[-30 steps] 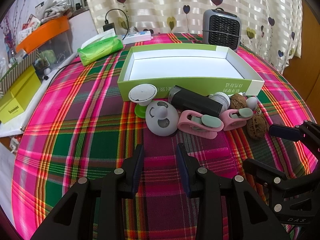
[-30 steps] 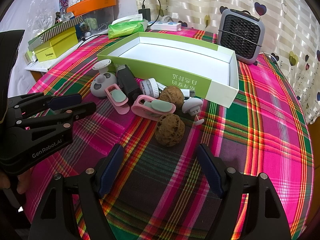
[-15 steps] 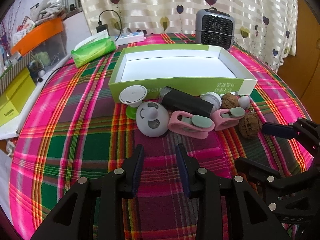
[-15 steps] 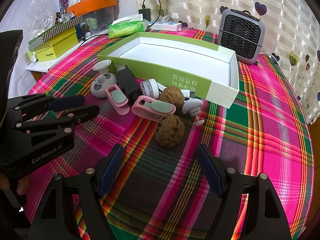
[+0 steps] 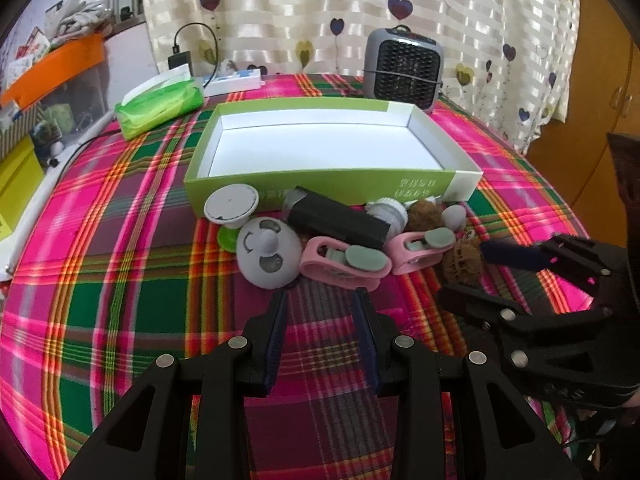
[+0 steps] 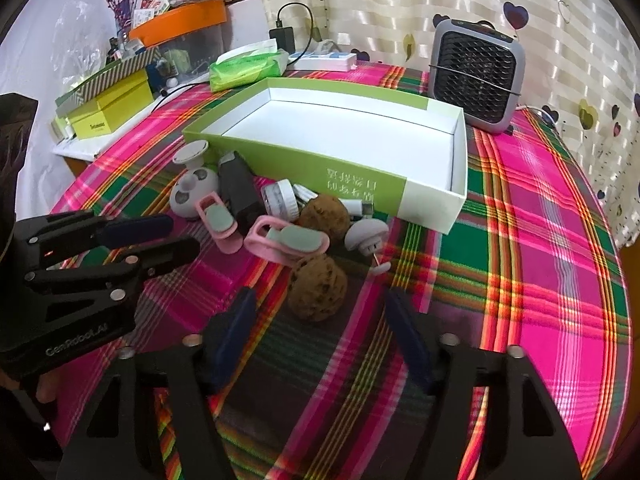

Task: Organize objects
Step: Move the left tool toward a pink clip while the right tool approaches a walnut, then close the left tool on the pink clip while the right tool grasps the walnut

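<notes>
The right gripper (image 6: 320,328) is spread wide just behind the walnut (image 6: 318,294), ready to grab it for the box (image 6: 288,156); the left gripper (image 5: 322,316) waits half open

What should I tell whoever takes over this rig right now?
Left gripper: open, holding nothing, facing the nearer pink clip.
Right gripper: open, holding nothing, its fingers either side of the near walnut but not closed on it.
Green box: nothing inside it.
The pile, including the black case and second walnut, lies against the box front.
Nothing sorted yet; everything remains.
</notes>
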{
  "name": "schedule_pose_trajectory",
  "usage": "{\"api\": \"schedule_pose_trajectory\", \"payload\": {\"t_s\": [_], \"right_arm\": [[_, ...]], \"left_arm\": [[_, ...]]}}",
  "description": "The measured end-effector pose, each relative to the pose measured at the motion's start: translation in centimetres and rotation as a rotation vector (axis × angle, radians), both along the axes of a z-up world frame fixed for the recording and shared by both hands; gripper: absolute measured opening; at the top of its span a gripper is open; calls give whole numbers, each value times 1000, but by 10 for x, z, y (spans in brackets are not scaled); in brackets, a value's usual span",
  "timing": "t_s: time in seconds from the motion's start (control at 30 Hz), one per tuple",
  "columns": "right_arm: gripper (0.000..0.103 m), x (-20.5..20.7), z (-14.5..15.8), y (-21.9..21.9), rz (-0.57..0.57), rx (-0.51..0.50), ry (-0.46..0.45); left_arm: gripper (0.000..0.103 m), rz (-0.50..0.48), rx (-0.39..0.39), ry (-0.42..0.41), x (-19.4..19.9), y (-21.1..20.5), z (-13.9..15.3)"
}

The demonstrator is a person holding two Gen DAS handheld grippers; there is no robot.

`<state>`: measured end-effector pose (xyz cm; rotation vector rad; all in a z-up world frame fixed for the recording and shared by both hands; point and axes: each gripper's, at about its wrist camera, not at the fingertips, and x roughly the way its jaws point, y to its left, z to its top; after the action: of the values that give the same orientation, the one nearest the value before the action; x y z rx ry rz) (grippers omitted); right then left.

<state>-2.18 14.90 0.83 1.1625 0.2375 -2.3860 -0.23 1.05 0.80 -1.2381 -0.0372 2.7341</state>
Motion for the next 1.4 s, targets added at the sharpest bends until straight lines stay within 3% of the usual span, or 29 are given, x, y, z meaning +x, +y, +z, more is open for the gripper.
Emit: {"api": "schedule_pose_trajectory", "payload": {"t_s": [0.27, 0.6, 0.93, 1.4], "right_arm": [[31, -5, 0, -1, 8, -16, -4], [31, -5, 1, 2, 14, -39, -12], [31, -4, 1, 8, 16, -69, -19], [31, -4, 3, 13, 14, -84, -11]], "left_arm": [[31, -17, 55, 10, -3, 1, 5], [32, 22, 109, -3, -12, 6, 7], [36, 64, 39, -46, -20, 24, 0], [36, 126, 45, -51, -8, 0, 0]]}}
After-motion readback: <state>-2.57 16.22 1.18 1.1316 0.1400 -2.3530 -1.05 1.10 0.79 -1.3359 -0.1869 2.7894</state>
